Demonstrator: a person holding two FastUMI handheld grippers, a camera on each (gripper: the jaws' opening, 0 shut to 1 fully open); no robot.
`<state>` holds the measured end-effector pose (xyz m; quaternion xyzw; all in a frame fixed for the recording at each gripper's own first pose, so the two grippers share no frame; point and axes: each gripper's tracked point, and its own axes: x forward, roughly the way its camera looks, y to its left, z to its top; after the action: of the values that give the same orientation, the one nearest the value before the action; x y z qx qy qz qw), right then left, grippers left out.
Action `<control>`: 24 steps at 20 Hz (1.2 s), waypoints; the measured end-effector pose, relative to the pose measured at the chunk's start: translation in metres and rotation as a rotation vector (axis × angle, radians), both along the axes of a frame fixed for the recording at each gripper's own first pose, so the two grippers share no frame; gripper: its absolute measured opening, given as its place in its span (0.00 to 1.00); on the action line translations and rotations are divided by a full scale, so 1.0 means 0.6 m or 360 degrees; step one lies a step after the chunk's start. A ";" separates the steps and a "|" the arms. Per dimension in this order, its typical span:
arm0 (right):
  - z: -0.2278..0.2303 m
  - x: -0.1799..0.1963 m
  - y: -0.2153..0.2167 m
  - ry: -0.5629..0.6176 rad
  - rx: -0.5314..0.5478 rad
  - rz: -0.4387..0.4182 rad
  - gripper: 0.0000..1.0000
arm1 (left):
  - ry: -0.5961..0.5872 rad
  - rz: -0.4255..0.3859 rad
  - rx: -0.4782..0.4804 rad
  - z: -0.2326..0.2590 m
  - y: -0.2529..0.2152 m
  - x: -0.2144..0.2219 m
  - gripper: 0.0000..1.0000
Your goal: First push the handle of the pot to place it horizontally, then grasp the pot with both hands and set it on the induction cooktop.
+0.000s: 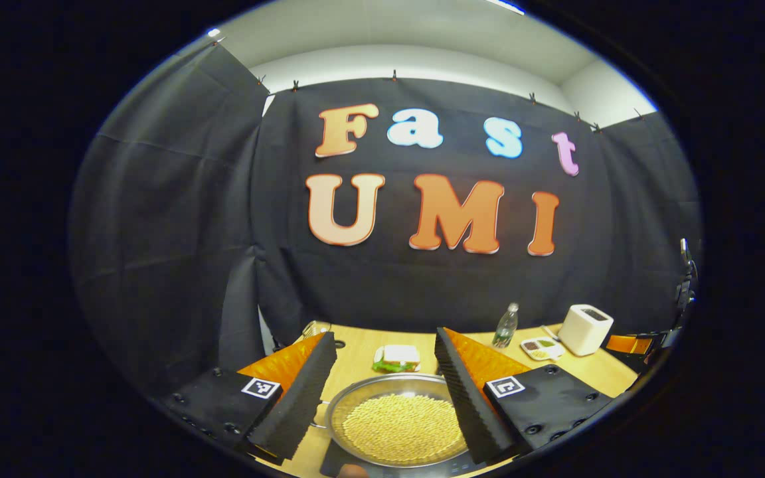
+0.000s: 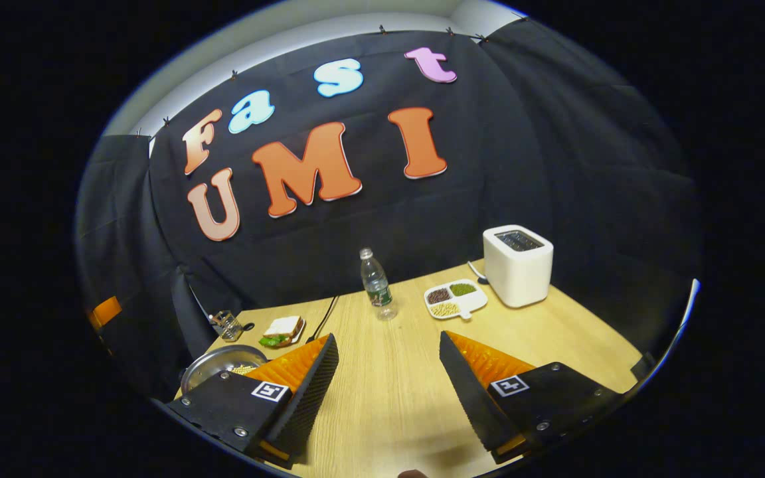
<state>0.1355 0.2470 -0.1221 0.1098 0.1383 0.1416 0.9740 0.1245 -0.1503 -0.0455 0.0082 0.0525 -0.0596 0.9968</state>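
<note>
Brimming with yellow beans, pot (image 1: pixel 399 418) between wide-open left gripper (image 1: pixel 386 392); right gripper (image 2: pixel 389 392) wide, empty.

Open tongs (image 2: pixel 388 385) above table (image 2: pixel 575 332), pot (image 2: pixel 220 364) left

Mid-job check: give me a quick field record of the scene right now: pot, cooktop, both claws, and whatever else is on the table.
pot: metal pot holding yellow beans, sitting on a dark flat slab, apparently the cooktop
pot handle: cannot tell
left claw: left claw open, fingers either side of the pot, not gripping
right claw: right claw open over bare table, pot at its left
other items: sandwich, water bottle, divided dish, white toaster
</note>
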 end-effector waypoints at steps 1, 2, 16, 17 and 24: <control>0.035 0.002 -0.034 -0.0073 -0.0006 -0.0035 0.95 | -0.0074 -0.0008 -0.0031 0.037 -0.017 -0.014 0.97; 0.062 0.005 -0.062 -0.0147 -0.0031 -0.0077 0.95 | -0.0141 -0.0030 -0.0045 0.066 -0.038 -0.030 0.97; 0.245 -0.115 -0.251 -0.0460 -0.0052 -0.0188 0.95 | -0.0250 -0.0307 -0.0258 0.190 -0.176 -0.147 0.97; 0.247 -0.120 -0.242 -0.0468 -0.0061 -0.0163 0.95 | -0.0261 -0.0309 -0.0222 0.194 -0.175 -0.149 0.97; 0.249 -0.130 -0.184 -0.0478 -0.0056 -0.0031 0.95 | -0.0283 -0.0344 -0.0163 0.204 -0.181 -0.175 0.97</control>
<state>0.0578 0.1367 0.0270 0.0716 -0.0076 0.1446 0.9869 0.0198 -0.2587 0.0766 -0.0317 -0.0402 -0.1681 0.9844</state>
